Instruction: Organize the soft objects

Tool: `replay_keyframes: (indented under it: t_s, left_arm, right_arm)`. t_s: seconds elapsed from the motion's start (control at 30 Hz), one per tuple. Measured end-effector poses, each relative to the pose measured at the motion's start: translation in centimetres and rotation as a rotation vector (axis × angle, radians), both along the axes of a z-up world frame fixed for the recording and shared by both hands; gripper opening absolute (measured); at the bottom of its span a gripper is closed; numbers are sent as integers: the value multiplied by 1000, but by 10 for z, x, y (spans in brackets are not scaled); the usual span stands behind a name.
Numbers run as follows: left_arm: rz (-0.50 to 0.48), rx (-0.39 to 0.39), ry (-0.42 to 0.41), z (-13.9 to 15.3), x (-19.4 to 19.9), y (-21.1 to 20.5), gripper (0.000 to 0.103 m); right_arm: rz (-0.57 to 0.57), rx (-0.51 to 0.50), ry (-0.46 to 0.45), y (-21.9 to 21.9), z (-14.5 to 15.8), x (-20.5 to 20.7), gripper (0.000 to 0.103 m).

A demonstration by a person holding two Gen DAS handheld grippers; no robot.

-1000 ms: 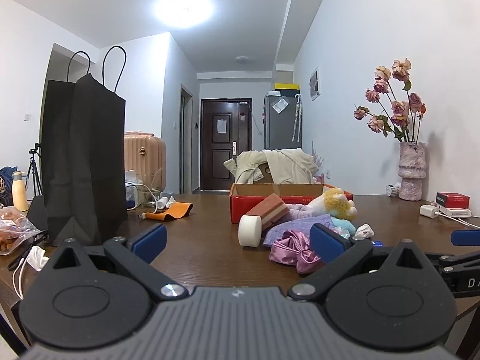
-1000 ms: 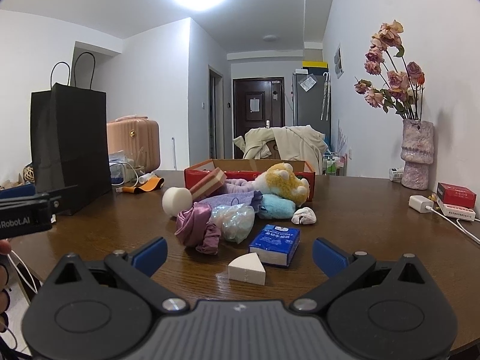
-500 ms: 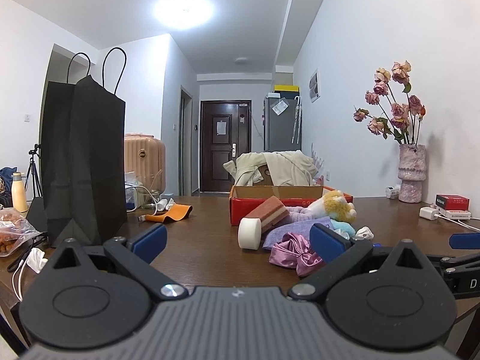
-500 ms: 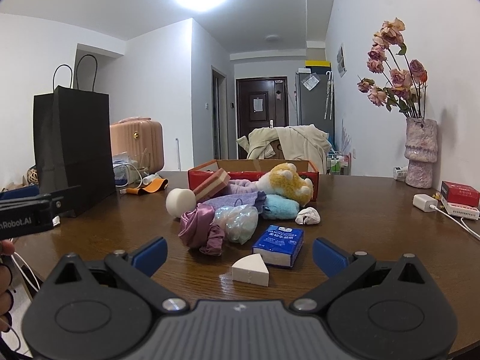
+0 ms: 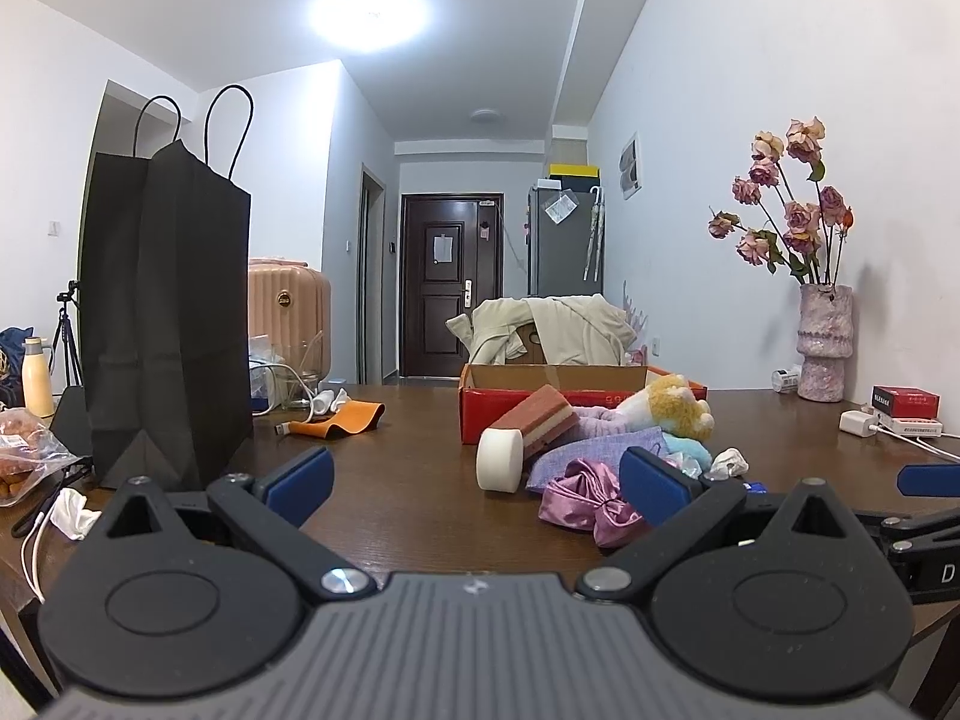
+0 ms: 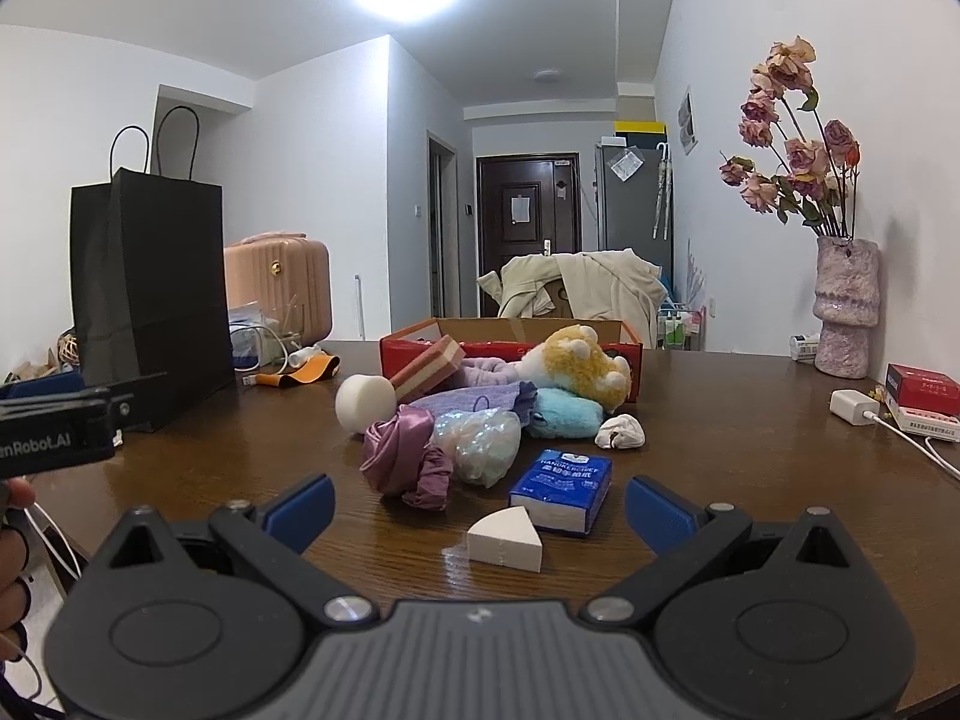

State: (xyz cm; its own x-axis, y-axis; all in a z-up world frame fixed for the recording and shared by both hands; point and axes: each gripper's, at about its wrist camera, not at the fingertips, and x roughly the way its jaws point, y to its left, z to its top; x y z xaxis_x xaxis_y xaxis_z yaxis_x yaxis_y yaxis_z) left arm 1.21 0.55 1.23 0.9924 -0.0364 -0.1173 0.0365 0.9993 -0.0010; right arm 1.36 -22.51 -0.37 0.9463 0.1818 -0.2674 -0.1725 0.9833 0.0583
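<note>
Right gripper (image 6: 479,504): jaws spread wide, empty, low over brown wooden table (image 6: 720,468). White wedge-shaped sponge (image 6: 505,540) lies directly ahead, between fingertips' line, just beside blue tissue pack (image 6: 563,491); wedge point aims away and left. Left gripper (image 5: 474,480): also spread, empty, set further left; pile lies ahead and right of it. Pink satin scrunchie (image 5: 591,501) nearest it. Red cardboard box (image 6: 510,354) stands behind pile. Judgement: right gripper nearer wedge; straight advance suffices.
</note>
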Motion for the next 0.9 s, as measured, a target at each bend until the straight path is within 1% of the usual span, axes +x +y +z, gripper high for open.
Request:
replay_keyframes:
  t_s: [0.47,0.9]
  left_arm:
    - [4,-9,-5,-1,2,2,103]
    - [-5,-11,11,-3,3,1,103]
  right_arm:
    - [4,-8,5,1,-1,1,103]
    - [17,-13,9,1,-2,1,103]
